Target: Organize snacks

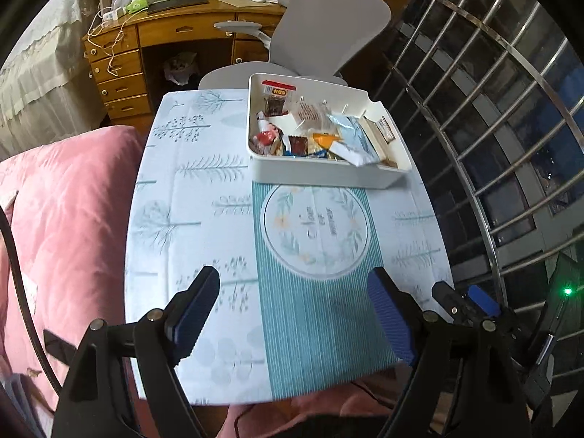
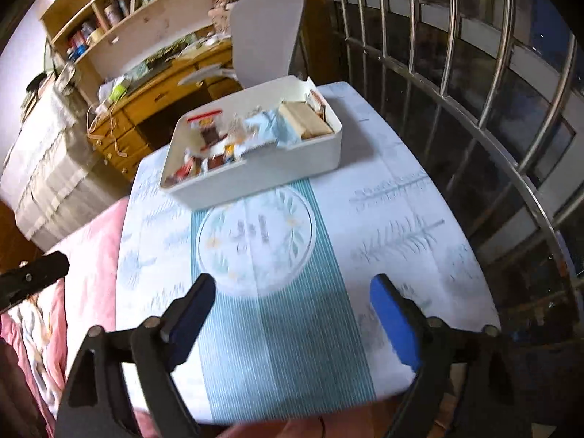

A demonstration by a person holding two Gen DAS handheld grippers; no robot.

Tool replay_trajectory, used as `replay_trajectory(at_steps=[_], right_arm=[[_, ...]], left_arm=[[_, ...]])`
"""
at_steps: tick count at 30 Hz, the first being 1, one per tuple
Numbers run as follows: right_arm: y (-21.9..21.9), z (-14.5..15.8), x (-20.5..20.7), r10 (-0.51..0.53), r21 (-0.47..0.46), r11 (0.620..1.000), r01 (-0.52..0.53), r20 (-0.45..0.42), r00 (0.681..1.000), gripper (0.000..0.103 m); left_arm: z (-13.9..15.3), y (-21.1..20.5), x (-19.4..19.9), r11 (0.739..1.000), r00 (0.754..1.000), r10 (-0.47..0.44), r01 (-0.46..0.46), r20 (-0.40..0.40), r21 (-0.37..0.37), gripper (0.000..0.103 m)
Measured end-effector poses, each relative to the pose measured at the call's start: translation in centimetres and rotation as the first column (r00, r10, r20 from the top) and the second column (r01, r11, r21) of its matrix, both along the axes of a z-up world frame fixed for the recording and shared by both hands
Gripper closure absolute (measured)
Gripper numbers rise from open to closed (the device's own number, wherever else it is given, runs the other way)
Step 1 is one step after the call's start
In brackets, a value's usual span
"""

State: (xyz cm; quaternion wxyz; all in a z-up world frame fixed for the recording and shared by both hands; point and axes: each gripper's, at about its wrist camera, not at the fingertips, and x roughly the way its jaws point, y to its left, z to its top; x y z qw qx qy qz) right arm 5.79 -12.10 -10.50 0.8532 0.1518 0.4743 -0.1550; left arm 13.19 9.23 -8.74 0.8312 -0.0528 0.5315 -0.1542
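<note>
A white plastic bin [image 1: 317,173] stands at the far right of the small table and holds several snack packets [image 1: 314,127], among them a red-topped pack and a pale blue pouch. It also shows in the right wrist view [image 2: 292,166] with the packets [image 2: 248,135] inside. My left gripper [image 1: 294,314] is open and empty, above the near part of the table. My right gripper [image 2: 292,315] is open and empty, also over the near edge. The right gripper's tips also show at the right of the left wrist view [image 1: 463,301].
The table wears a pale tree-print cloth [image 1: 189,197] with a teal striped mat [image 1: 321,292]. A pink quilt [image 1: 62,219] lies to the left. A grey chair [image 1: 328,25] and wooden desk [image 1: 146,47] stand behind. Metal window bars [image 1: 492,116] run along the right.
</note>
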Motion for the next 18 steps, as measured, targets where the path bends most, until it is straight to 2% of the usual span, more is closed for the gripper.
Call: replay_trajectory(at_steps=[4,9,13,18], right_arm=[[0.7,1.2,-1.5,0.071,0.022,0.997,-0.071,-0.013,0.997,0.009],[-0.4,4.5,-2.9,0.129,-0.002,0.992,-0.129,0.030,0.991,0.007],[-2.0,7.0,-3.7,0.170,0.024,0.985,-0.170,0.024,0.985,0.004],[-3.1,8.3,-5.2,0.226,0.083,0.970,-0.228,0.033,0.974,0.003]], left_arm=[[0.9,-0.5,-2.0,1.000,1.000,0.012,-0.013,0.025,0.023,0.021],[1.8,-2.9,-3.3,0.999,1.000,0.024,-0.024,0.002,0.027,0.016],[3.7,-5.2,-5.1,0.999,0.997,0.037,-0.039,0.072,0.035,0.012],[5.3,-7.6,-7.5,0.996,0.987,0.077,-0.084,0.142,0.041,0.006]])
